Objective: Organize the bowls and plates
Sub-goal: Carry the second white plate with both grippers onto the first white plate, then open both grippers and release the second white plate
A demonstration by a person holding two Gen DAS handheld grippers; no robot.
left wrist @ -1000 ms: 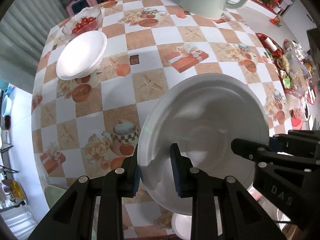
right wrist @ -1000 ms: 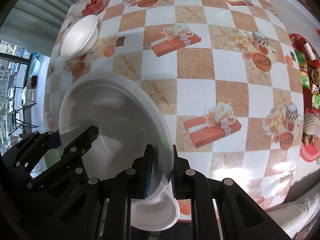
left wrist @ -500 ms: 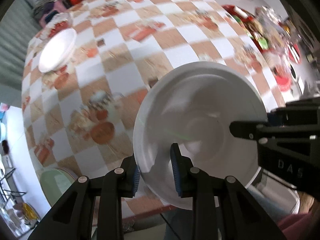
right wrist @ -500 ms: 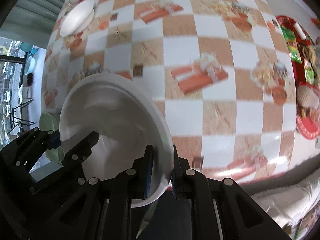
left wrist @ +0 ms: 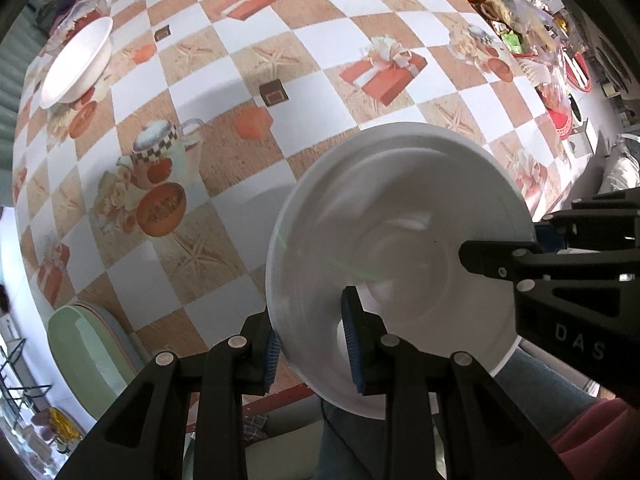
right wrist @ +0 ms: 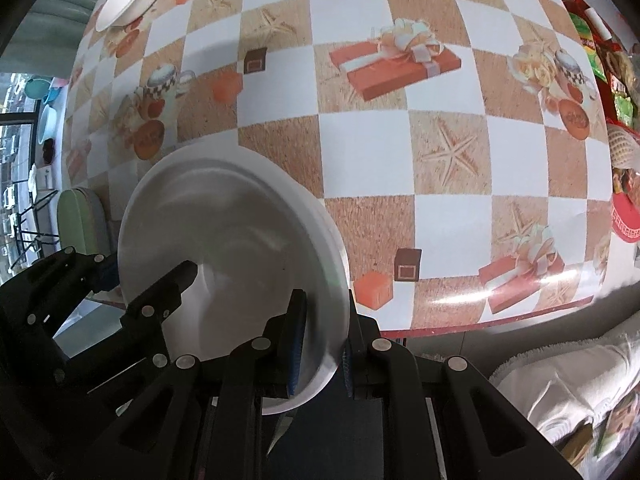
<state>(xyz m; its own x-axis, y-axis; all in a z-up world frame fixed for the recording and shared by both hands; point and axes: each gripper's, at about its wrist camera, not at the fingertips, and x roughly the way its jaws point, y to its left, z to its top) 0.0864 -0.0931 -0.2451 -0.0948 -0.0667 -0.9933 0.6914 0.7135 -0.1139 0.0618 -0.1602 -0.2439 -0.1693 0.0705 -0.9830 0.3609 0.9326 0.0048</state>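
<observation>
white and smooth, the plate (left wrist: 400, 240) hangs in the air over the near edge of the table (left wrist: 248, 80), pinched on opposite rims by both tools: the left gripper (left wrist: 312, 344) is clamped on its near-left rim, and the right gripper (right wrist: 320, 336) is clamped on the right rim, one pad inside the dish and one outside. a white bowl (left wrist: 76, 64) sits far off at the table's back left corner, well apart from the plate, and looks like the natural place to gather things. the main risk, as i judge it, is the two-handed hold itself: if the grippers drift apart or twist against each other, the thin rim could slip out of one pair of pads, and the plate would swing and drop, partly past the table edge toward the floor. the glossy surface gives the pads little bite. letting go with one side before the plate rests flat would load a single shallow pinch and tilt it. setting it down too close to the edge could leave it overhanging. the shiny oilcloth (right wrist: 440, 160) may let it slide on landing.
</observation>
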